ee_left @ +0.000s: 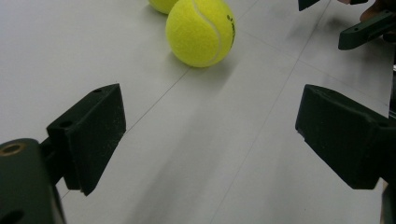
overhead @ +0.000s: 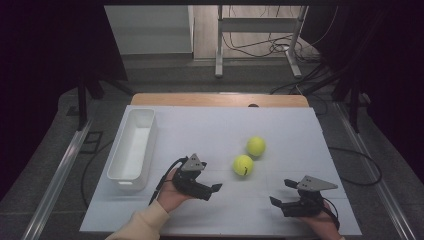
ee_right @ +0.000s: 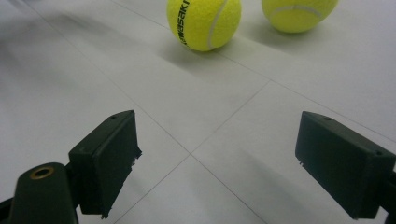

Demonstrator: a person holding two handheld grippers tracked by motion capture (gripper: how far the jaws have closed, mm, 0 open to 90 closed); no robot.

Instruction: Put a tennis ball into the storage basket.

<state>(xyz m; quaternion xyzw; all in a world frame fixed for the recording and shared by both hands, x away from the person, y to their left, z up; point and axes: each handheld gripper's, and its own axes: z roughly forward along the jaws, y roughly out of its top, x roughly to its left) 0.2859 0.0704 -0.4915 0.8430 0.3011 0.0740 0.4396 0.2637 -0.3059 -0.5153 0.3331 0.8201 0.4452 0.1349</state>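
Two yellow tennis balls lie on the white table sheet (overhead: 200,130): a near ball (overhead: 243,165) and a far ball (overhead: 255,146), close together. My left gripper (overhead: 210,176) stands open just left of the near ball, jaws pointing right toward it. In the left gripper view the near ball (ee_left: 201,31) sits ahead of the open left gripper (ee_left: 210,135), apart from it, and the far ball (ee_left: 162,4) peeks out behind. My right gripper (overhead: 281,192) is open to the near ball's lower right. The right gripper view has the right gripper (ee_right: 217,158) empty, with both balls (ee_right: 204,22) (ee_right: 296,13) ahead.
A long white bin (overhead: 132,150) stands empty along the sheet's left side. The wooden table edge (overhead: 220,99) runs behind the sheet. Floor cables and a metal stand's legs (overhead: 260,50) lie beyond the table. The right gripper's jaws (ee_left: 366,30) show at the left gripper view's top right.
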